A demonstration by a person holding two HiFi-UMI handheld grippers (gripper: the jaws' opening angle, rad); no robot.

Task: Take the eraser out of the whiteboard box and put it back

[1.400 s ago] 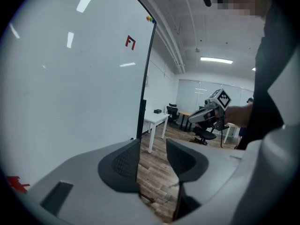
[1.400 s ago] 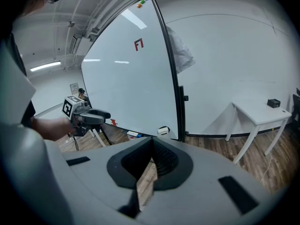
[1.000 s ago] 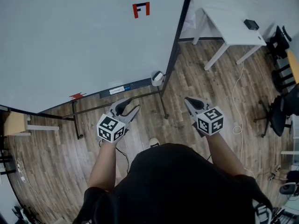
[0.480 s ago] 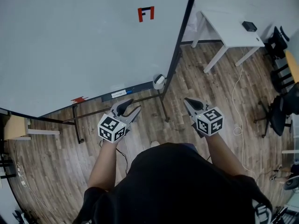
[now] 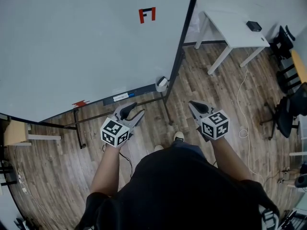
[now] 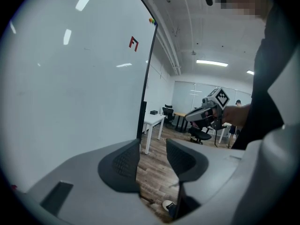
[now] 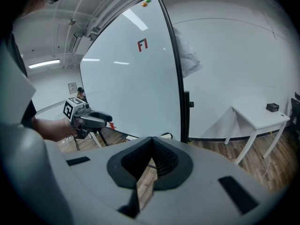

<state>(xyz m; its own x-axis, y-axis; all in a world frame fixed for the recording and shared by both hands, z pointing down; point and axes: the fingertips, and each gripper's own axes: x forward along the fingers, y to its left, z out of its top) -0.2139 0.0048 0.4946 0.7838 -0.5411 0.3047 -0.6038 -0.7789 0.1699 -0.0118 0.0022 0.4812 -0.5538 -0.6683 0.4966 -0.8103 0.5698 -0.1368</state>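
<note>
A small white box [image 5: 162, 83] hangs at the right end of the whiteboard's tray [image 5: 122, 97], by the black frame post; the eraser cannot be made out in it. Below the tray my left gripper [image 5: 137, 108] is held over the floor, open, nothing between its jaws [image 6: 152, 142]. To the right my right gripper [image 5: 191, 103] hangs at the same height, shut and empty [image 7: 151, 138]. Both point toward the whiteboard [image 5: 72, 42] and stay apart from the box. The right gripper view catches the box [image 7: 165, 136] low by the post.
A red F-shaped mark [image 5: 147, 14] sits high on the board and a red bit [image 5: 80, 103] at the tray's left. The board's stand legs [image 5: 168, 114] cross the wooden floor. A white table [image 5: 235, 30] and black chairs [image 5: 288, 114] stand to the right.
A shoe has come forward under the person's body. Both grippers hold almost the same places, the left still open and the right still shut.
</note>
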